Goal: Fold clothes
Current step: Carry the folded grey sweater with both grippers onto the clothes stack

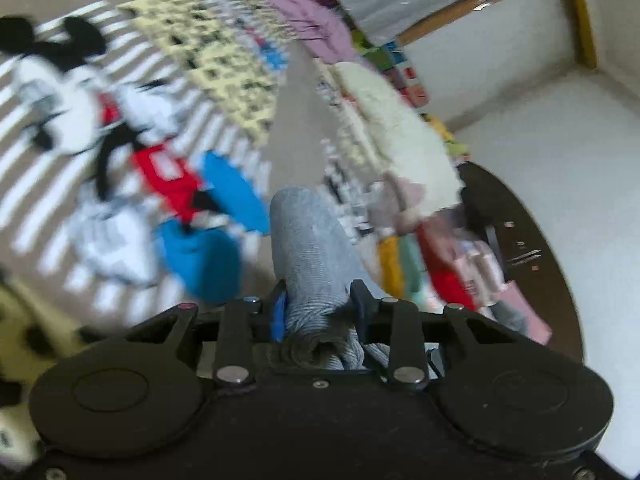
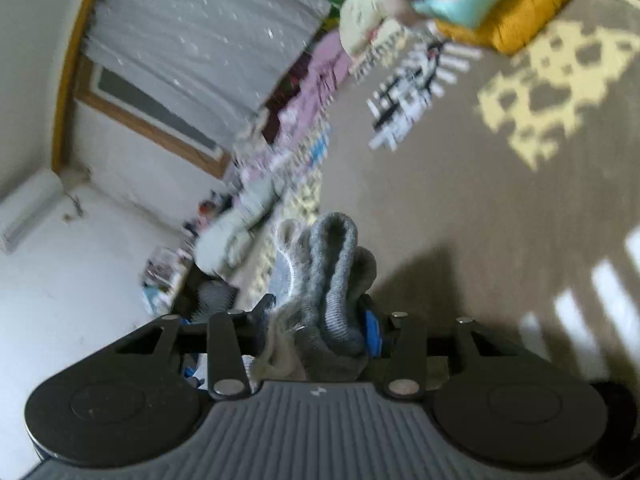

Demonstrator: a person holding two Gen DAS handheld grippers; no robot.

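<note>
While a grey knit garment hangs bunched between both tools, the folding job appears to be in its carrying or spreading stage rather than at a finished fold. On the left gripper the jaws are clamped on a thick roll of the ribbed cloth, which rises straight ahead of them and spills back behind them toward the camera. On the right gripper the jaws are likewise pressed tight on several stacked layers of the same grey fabric, with a paler fringed edge showing at their left side. Both views are smeared by motion, so the garment's type and full outline cannot be told. Below and beyond the left jaws lies a patterned bedspread with a cartoon mouse print off to their left, and a heap of folded clothes runs away to their right, beside a dark round stool. Far ahead of the right jaws, a mustard-yellow folded piece tops another stack. Judging from the bunched grips, the next move calls for drawing the two tools apart to pull the cloth taut, then lowering it flat onto the open stretch of bedspread, since any crease made now would set the wrinkles in.
</note>
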